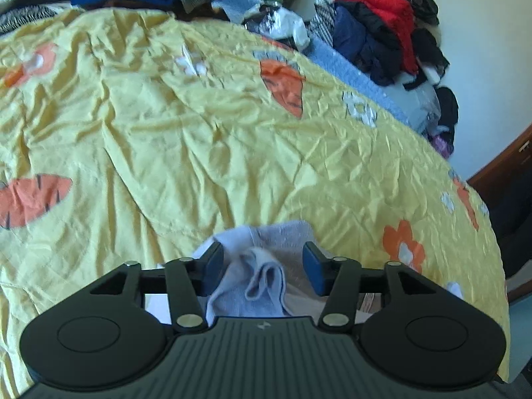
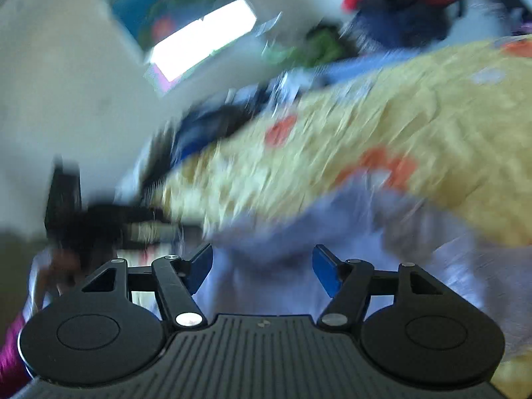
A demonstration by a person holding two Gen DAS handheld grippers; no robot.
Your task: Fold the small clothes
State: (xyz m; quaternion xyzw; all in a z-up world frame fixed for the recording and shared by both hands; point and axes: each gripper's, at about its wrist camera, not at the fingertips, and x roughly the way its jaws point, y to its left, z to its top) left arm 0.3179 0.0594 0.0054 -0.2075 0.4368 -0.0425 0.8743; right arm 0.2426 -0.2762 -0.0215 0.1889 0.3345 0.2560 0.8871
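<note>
Item: pale lilac garment (image 1: 256, 266), small, knit, bunched. It lies on the yellow bedspread (image 1: 199, 139) at its near edge, directly under and between my left gripper (image 1: 264, 269) fingers.

Left gripper: jaws parted to a middling width, blue pads clear of the cloth on both sides; nothing held. A raised fold of the garment stands between the pads, its ridge running roughly away from me, along the fingers.

Right gripper (image 2: 262, 274): view heavily blurred; jaws stand apart, pale cloth (image 2: 282, 266) below and ahead of them, apparently the same garment, though I cannot confirm it. No grip visible.

Judgement: left hand sits nearer the fold; it would need to close across the ridge.

Background: heaped clothes (image 1: 382, 26) at the far edge, well apart.
</note>
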